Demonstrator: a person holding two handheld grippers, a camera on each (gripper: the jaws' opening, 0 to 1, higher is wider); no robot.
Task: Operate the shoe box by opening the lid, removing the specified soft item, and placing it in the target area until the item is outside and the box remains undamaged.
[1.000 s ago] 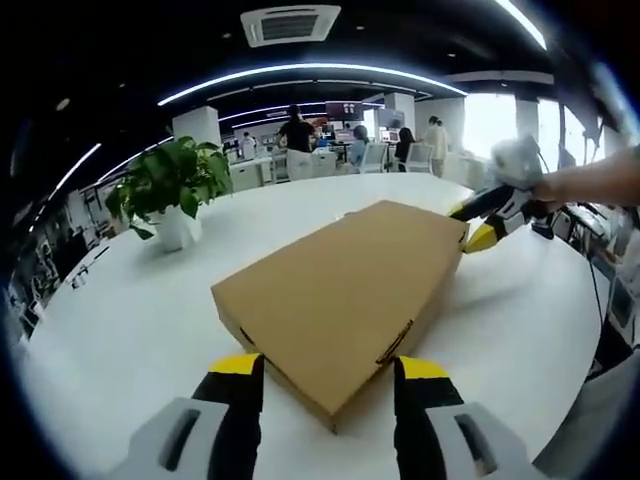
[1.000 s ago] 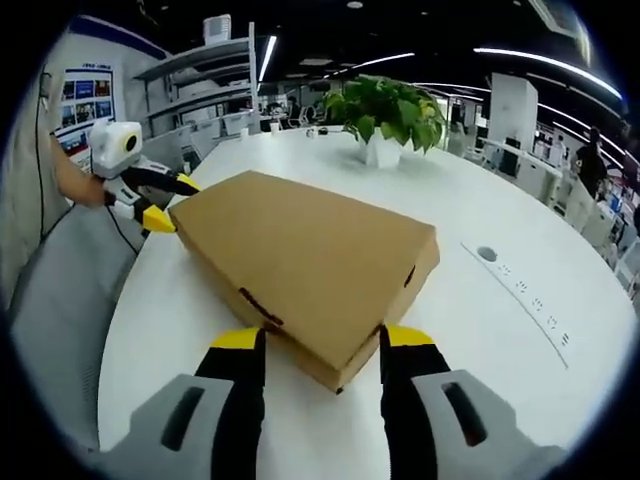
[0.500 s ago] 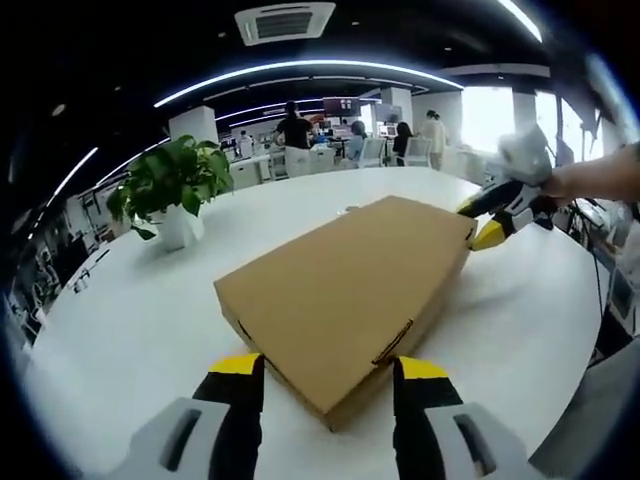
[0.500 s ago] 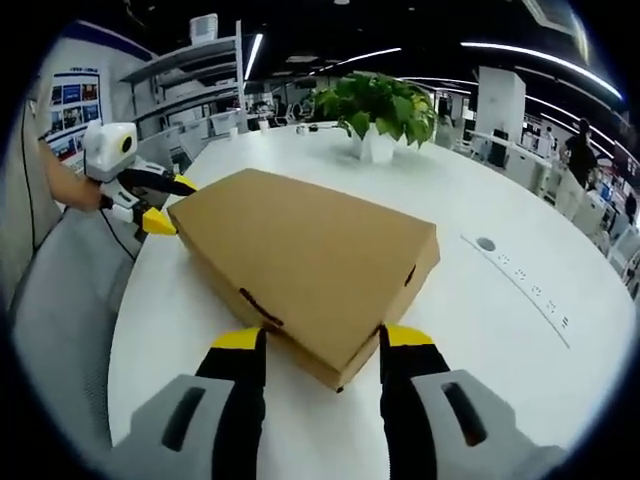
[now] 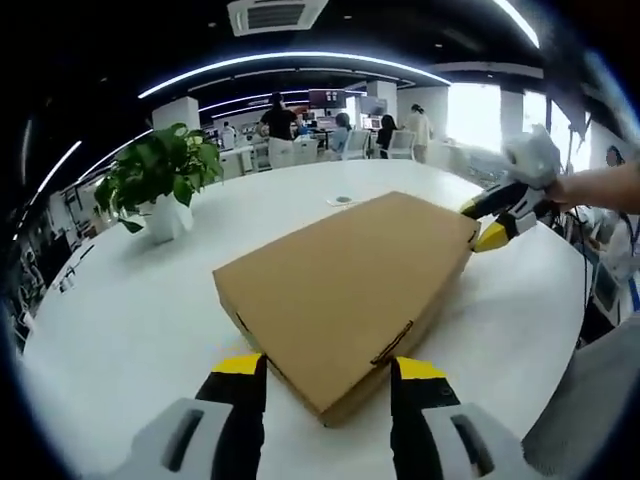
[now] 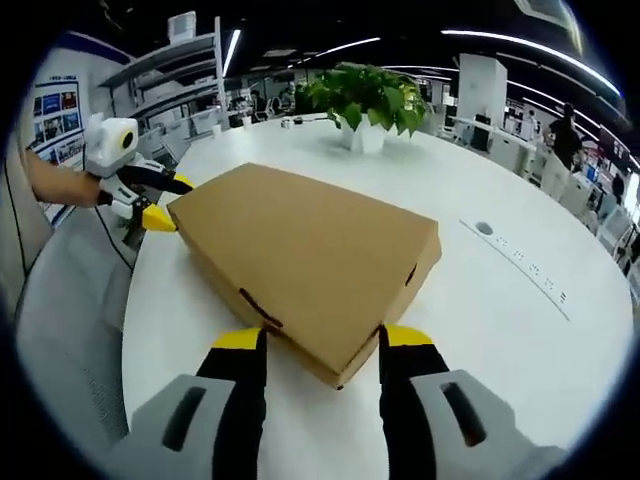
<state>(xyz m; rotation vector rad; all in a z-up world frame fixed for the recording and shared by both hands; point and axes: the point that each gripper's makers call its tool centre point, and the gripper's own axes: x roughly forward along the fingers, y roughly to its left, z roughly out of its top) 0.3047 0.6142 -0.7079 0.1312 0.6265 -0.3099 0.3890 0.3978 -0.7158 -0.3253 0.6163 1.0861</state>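
An open-plan office stretches behind my rig, with curved ceiling light strips and people standing far off beyond the round, smooth white tabletop I am working on. A leafy green potted plant in a white pot stands toward the far edge of the tabletop, well apart from the box. Near the tabletop's right edge in the right gripper view I see a small round grommet and a row of little marks, flush with the surface.

The flat brown cardboard shoe box lies on the middle of the tabletop, lid closed, its matte surface plain and its edges crisp. A dark slot shows on its side wall.

My left gripper has its yellow-tipped black jaws apart, straddling one near corner of the box. My right gripper sits the same way at the opposite corner, jaws apart on either side of it. I cannot tell whether any jaw touches the cardboard.

A person's forearm shows behind the right gripper in the left gripper view.
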